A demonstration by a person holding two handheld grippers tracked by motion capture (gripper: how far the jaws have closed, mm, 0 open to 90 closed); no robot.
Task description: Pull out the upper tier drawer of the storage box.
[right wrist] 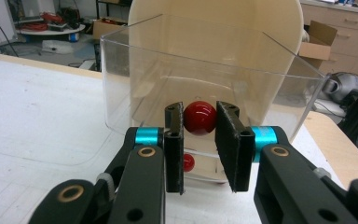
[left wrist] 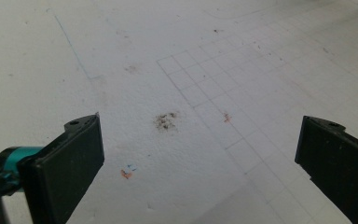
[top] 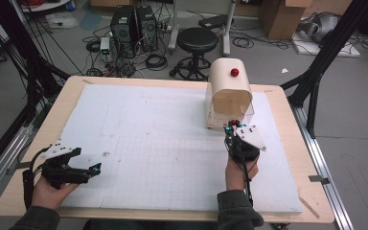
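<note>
A rounded cream box (top: 229,86) stands at the back right of the white foam board (top: 148,143). A red knob (top: 234,72) sits on its top. A clear plastic front (right wrist: 135,79) juts from the box toward me. It carries a second red knob (right wrist: 199,117). My right gripper (right wrist: 199,122) is shut on that knob, with a jaw pressed against each side; in the high view the right gripper (top: 232,126) sits at the box's near end. My left gripper (top: 96,168) rests low at the board's near left, open, and the left gripper (left wrist: 198,135) has bare board between its jaws.
The board lies on a wooden table (top: 67,100). It carries a faint pencil grid (left wrist: 242,93) and a dark smudge (left wrist: 166,121). Beyond the table are a black stool (top: 197,40), two computer towers (top: 134,28), cardboard boxes (top: 282,17) and black frame legs (top: 326,52).
</note>
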